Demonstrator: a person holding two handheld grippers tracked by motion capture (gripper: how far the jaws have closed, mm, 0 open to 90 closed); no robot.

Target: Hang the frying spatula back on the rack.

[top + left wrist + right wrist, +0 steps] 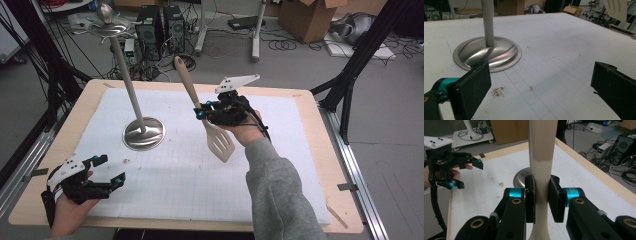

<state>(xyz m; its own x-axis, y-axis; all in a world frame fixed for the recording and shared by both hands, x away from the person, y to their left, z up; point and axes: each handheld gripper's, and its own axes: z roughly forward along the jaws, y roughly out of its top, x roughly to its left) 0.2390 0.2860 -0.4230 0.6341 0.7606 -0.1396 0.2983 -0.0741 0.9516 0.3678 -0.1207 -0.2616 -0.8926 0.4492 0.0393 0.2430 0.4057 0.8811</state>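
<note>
A beige slotted spatula [200,107] hangs above the middle of the table, handle up and back, blade [220,143] down. My right gripper [201,113] is shut on its neck; the right gripper view has both pads [530,195] pressed on the spatula's stem [541,157]. A metal stand with a round base [144,133] and a tall pole [126,75] rises at the left middle, topped by a small dish [106,27]. My left gripper [111,171] rests open at the near left corner, nothing between its pads [475,86], facing the stand's base [487,53].
A white gridded mat [190,165] covers the wooden table [330,165]. Small dirt specks [497,91] lie on the mat near the left gripper. Computer towers [150,30], cables and a cardboard box [310,17] stand on the floor beyond the table.
</note>
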